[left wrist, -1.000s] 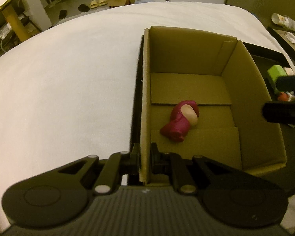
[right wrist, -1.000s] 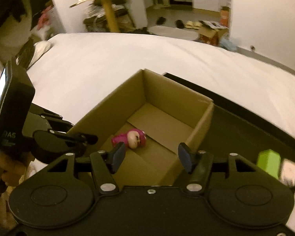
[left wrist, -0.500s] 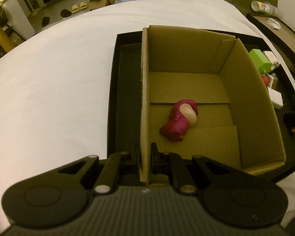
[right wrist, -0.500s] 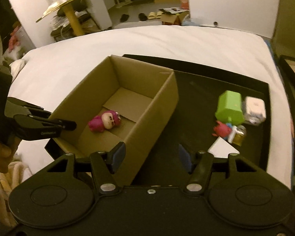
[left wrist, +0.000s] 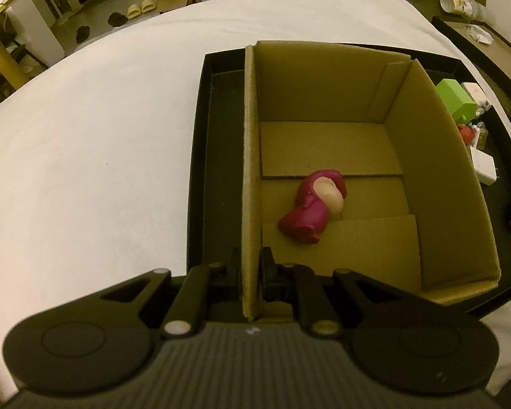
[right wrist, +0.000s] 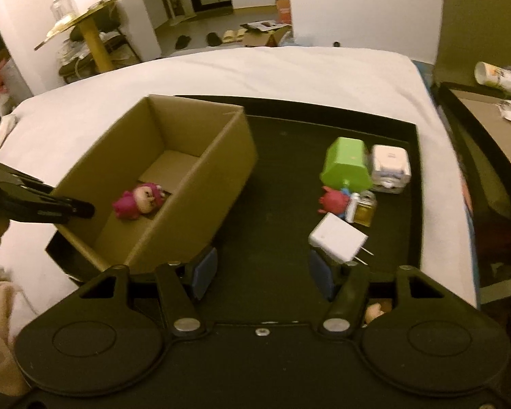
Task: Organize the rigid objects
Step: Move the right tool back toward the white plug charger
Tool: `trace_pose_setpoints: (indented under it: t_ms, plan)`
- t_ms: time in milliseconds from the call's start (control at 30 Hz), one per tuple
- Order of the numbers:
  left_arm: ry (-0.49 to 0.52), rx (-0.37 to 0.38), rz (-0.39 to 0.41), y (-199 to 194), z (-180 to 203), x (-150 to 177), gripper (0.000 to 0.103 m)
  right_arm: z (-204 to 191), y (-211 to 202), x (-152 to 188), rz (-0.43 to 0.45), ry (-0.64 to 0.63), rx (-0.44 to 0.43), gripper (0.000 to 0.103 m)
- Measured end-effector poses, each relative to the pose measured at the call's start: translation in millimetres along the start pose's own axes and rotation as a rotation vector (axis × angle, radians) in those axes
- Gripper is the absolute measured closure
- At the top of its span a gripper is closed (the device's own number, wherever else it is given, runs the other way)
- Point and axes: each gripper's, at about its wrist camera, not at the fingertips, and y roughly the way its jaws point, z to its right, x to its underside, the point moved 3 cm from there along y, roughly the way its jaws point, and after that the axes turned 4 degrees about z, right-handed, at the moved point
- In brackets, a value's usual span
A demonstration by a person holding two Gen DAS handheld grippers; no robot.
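Note:
An open cardboard box (left wrist: 439, 156) stands at the left end of a black tray (right wrist: 276, 204), with a pink doll (left wrist: 311, 209) lying on its floor. My left gripper (left wrist: 252, 272) is shut on the box's left wall, one finger inside and one outside. My right gripper (right wrist: 262, 272) hovers over bare tray beside the box; its jaws are opening and nothing is between the blue pads (right wrist: 204, 272). Just beyond its right finger lies a white charger (right wrist: 337, 238). Further on are a red figure (right wrist: 334, 199), a small bottle (right wrist: 362, 206), a green block (right wrist: 347, 167) and a white case (right wrist: 390, 167).
The tray lies on a white bed (right wrist: 255, 75). At the right stands a dark side table (right wrist: 487, 126) with a paper cup (right wrist: 494, 75). A small pale figure (right wrist: 374, 310) peeks out under my right gripper. Beyond the bed are a gold table and floor clutter.
My right gripper swung right and lower, from above the box to over the tray near the loose objects, and its jaws widened a little. My left gripper kept its hold on the box wall.

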Motion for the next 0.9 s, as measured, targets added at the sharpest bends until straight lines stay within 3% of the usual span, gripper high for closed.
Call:
trace_pose_setpoints:
  t_ms: [333, 633, 900]
  plan:
    - [0.035, -0.039, -0.008, -7, 21, 6, 0.092, 32, 0, 16, -0.007, 0.013, 0.09, 0.035]
    - [0.041, -0.051, -0.056, -4, 25, -1, 0.092, 45, 10, 28, -0.025, 0.001, 0.114, 0.035]
    - [0.026, -0.045, -0.125, 2, 17, -7, 0.091, 47, 15, 15, 0.02, -0.024, 0.095, 0.03]
